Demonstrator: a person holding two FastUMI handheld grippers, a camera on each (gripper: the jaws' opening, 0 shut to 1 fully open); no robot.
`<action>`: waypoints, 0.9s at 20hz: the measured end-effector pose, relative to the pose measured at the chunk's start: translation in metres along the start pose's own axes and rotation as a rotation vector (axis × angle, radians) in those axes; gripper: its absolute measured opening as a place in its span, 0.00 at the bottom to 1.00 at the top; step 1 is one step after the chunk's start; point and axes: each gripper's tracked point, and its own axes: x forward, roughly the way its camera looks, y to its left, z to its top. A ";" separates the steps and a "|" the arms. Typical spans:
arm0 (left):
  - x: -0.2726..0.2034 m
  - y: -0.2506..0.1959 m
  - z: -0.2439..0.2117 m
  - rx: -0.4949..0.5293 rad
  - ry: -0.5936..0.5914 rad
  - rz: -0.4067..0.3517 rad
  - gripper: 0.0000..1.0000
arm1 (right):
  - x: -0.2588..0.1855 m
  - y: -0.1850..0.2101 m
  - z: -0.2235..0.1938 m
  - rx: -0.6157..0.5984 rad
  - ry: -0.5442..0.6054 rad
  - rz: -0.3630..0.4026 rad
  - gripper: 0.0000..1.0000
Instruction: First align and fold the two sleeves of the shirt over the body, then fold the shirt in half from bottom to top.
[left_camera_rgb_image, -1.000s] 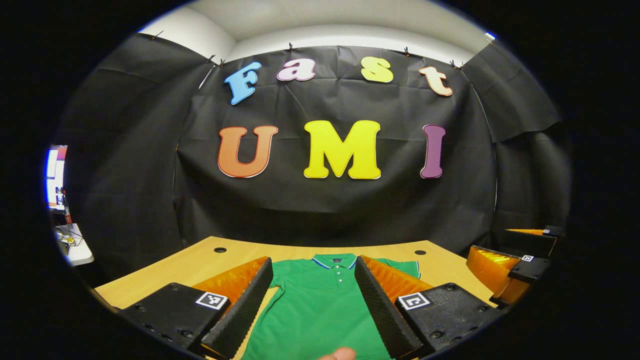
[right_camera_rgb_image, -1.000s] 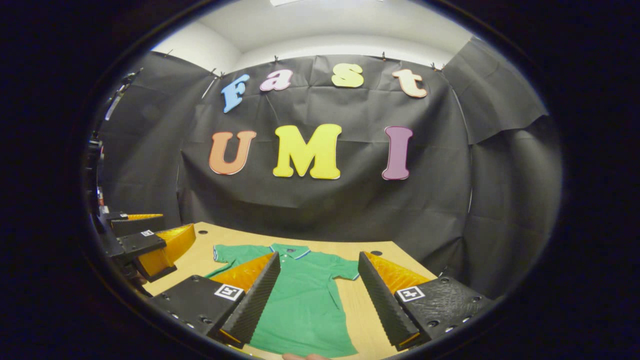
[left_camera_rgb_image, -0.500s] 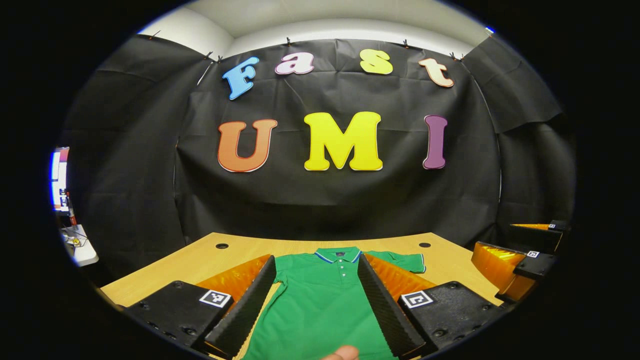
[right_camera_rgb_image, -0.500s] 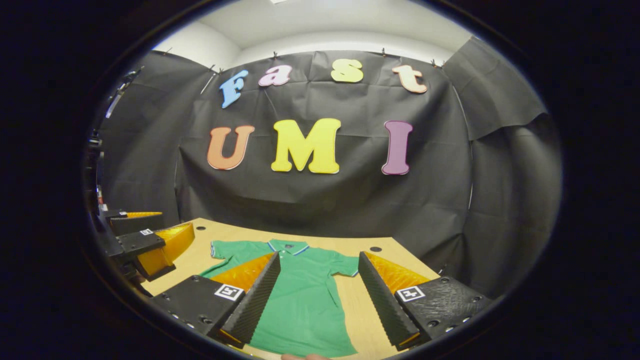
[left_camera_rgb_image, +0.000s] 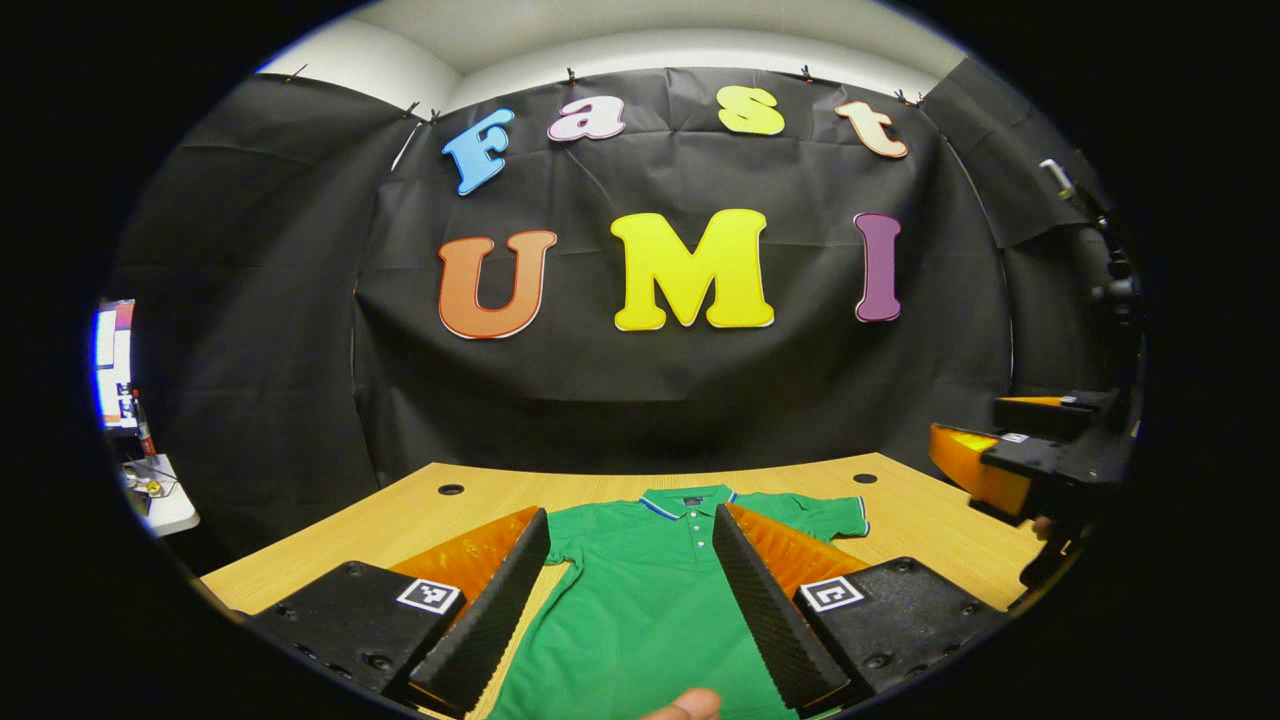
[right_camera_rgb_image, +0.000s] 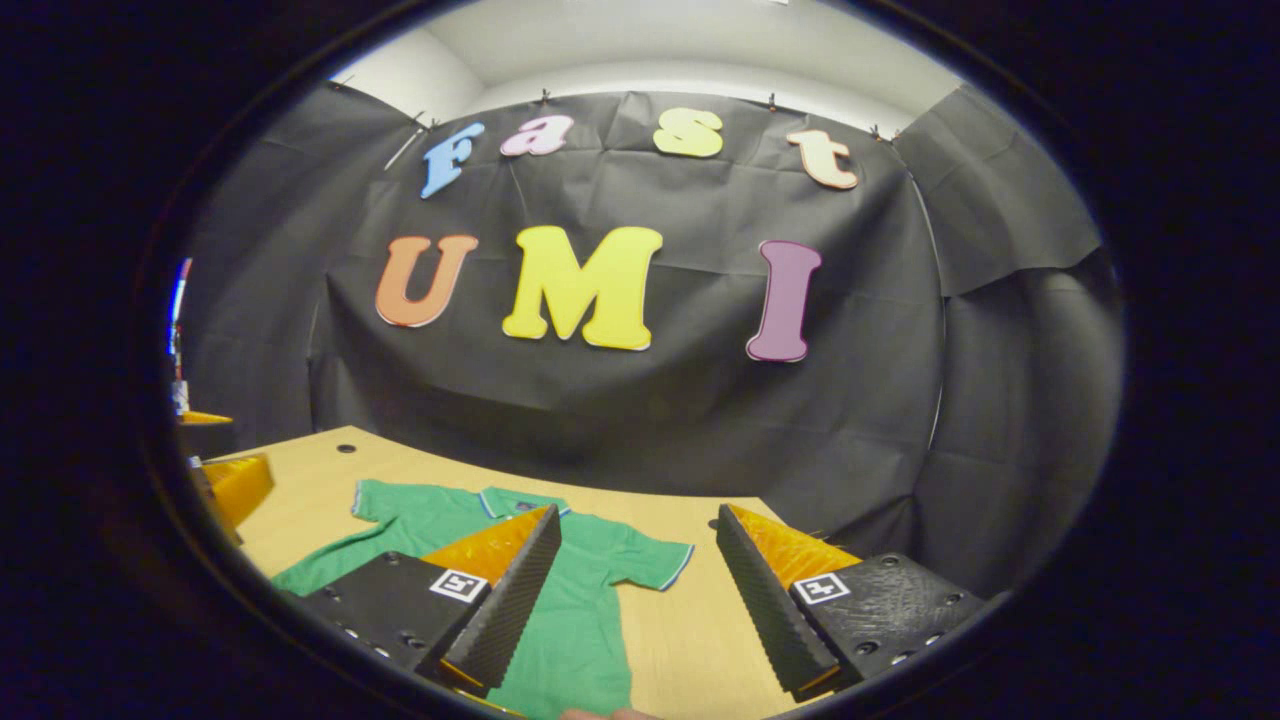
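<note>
At the bottom edge of the left gripper view a fingertip (left_camera_rgb_image: 688, 706) intrudes, just below the left gripper (left_camera_rgb_image: 630, 600), whose two fingers stand wide apart and hold nothing; their inner faces are ribbed, their outer flanks translucent and faceted. Between and beyond these fingers lies the green shirt (left_camera_rgb_image: 650, 610), a short-sleeved polo of fine knit, spread flat and face up on the table (left_camera_rgb_image: 400, 520), its collar (left_camera_rgb_image: 688, 500) at the far end with a contrasting stripe and a row of small buttons down the placket. Both sleeves lie unfolded, one showing past the right finger at lower centre-right. In the right gripper view the right gripper (right_camera_rgb_image: 640, 600) is likewise spread open and empty, hovering over the near edge of the table, with the shirt at lower left of the frame and a bare strip of wood between the fingers. The table is pale wood-grain with a curved far edge and two round cable holes (left_camera_rgb_image: 450, 489); bare surface remains on either side of the shirt. At the right edge of the left gripper view the right gripper hangs over the table's corner, well apart from the shirt. Beyond the table hangs the creased black cloth wall (left_camera_rgb_image: 250, 300), clipped along its top.
</note>
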 end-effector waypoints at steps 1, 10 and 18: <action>0.002 -0.001 -0.001 0.001 0.000 0.001 1.00 | 0.023 -0.002 -0.006 0.004 0.026 0.001 0.96; 0.023 -0.002 -0.025 0.031 0.047 0.018 1.00 | 0.200 -0.043 -0.133 0.096 0.363 -0.117 0.94; 0.026 -0.012 -0.037 0.073 0.084 0.002 1.00 | 0.240 -0.046 -0.200 0.134 0.549 -0.122 0.92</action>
